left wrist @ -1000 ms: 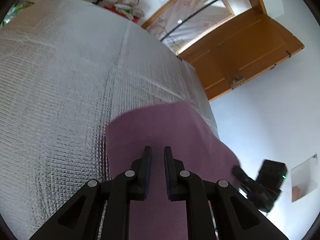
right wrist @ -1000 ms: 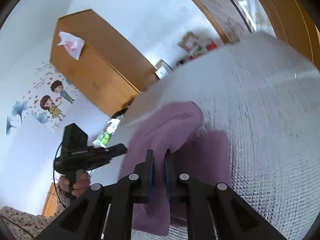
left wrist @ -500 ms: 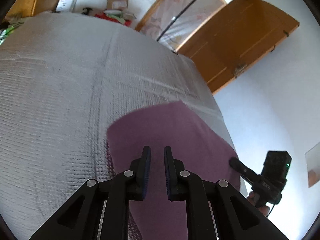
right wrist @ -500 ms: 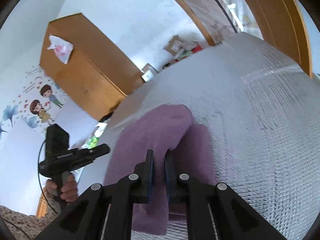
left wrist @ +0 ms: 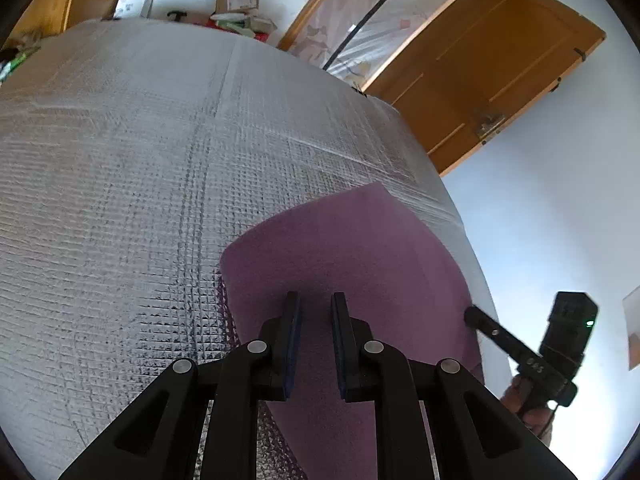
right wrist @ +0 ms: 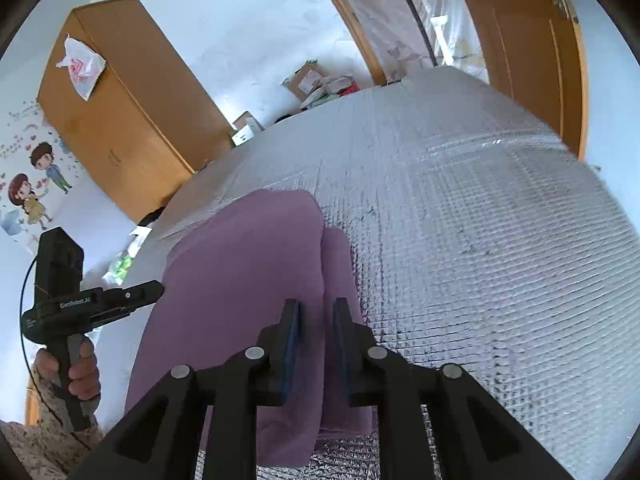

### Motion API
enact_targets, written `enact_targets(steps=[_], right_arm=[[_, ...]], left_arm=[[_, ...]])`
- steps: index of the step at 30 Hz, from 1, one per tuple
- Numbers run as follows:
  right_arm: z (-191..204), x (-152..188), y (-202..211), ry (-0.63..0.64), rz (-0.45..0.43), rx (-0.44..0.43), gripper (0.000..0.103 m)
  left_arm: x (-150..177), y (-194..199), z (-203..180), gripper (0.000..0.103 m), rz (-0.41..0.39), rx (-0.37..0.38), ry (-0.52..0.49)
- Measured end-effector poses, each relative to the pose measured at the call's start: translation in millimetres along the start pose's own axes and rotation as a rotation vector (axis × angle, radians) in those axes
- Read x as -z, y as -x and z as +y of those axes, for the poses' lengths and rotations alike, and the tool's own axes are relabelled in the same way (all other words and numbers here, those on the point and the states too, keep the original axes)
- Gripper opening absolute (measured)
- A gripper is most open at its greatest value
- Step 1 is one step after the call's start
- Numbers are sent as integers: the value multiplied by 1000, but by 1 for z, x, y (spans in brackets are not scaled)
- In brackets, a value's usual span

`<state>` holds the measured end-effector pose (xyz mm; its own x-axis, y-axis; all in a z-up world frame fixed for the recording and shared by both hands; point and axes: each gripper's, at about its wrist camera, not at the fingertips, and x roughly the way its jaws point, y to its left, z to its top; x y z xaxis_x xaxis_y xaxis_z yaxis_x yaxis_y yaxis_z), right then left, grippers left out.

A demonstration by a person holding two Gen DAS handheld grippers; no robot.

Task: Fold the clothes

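Observation:
A purple cloth lies folded on the silver quilted mat. My left gripper hovers over its near-left part. Its jaws are opening, with only the flat cloth surface seen below the gap. In the right wrist view the cloth shows two layers, and the upper layer's edge runs between the fingers of my right gripper. Those jaws are opening too, and the pads stand off the fabric. Each gripper shows in the other's view: the right gripper at the cloth's right edge, the left gripper at its left edge.
The mat spreads wide beyond the cloth. A wooden wardrobe stands at the back left. Cardboard boxes lie past the far edge and an open wooden door is at the right. A hand holds the left gripper's handle.
The right gripper's jaws have parted from the pinched fold, and the raised cloth has settled flat as that gripper sank. The left gripper's gap has widened slightly while it shifted across the cloth.

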<state>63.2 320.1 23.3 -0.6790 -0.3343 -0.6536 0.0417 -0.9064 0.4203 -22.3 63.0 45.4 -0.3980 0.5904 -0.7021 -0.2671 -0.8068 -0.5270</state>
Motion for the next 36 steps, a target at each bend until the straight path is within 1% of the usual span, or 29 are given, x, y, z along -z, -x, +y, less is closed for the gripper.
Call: enact_targets(steps=[2,5,6,8,10,11,13,14,15,16,19,21,23,26,28,29,30,31,32,34,36], right_arm=[[6,0,9,50,-26,22,19],[21,8,17,134,-38,7,19],[26,12,16,167,-33,18,19],[34,23,10,248,-4,72,19],[36,34,3,300,33,121,19],[34,38,3,314,42,132,19],[30,41,7,316,36,146,20],[26,42,11,308,37,165,22],[20,43,14,299,39,186,31],[15,43,17,290,40,207,37],[5,41,26,250,36,205,38],[5,37,28,251,28,209,38],[4,30,32,215,18,127,37],[-6,15,31,115,14,-4,38],[-14,7,27,68,24,-44,39],[-18,5,23,50,33,-59,40],[-22,2,20,33,43,-72,43],[-26,0,16,16,61,-94,47],[-28,-2,11,2,78,-109,48],[-34,-5,0,-19,111,-129,49],[-39,-7,-9,-33,138,-141,50]], left_arm=[[0,-2,1,15,-1,-1,2],[-1,-6,3,15,3,3,13],[-2,-6,2,15,5,3,11],[-2,-9,2,15,5,3,5],[-3,-9,2,15,5,7,4],[-3,-10,2,15,6,10,5],[-3,-10,3,15,8,13,8],[-4,-11,4,15,9,15,10],[-4,-11,4,15,9,16,12],[-4,-12,4,15,8,17,12],[-3,-10,4,15,6,13,5],[-2,-7,5,16,5,16,9],[0,-4,6,24,5,19,12],[3,0,10,24,16,20,19],[5,1,13,24,30,22,22],[6,2,14,28,35,23,26],[7,3,15,35,40,25,30],[8,3,17,51,53,43,44],[10,2,19,56,68,63,58],[15,-2,27,56,111,132,115],[18,-4,29,56,127,140,133]])
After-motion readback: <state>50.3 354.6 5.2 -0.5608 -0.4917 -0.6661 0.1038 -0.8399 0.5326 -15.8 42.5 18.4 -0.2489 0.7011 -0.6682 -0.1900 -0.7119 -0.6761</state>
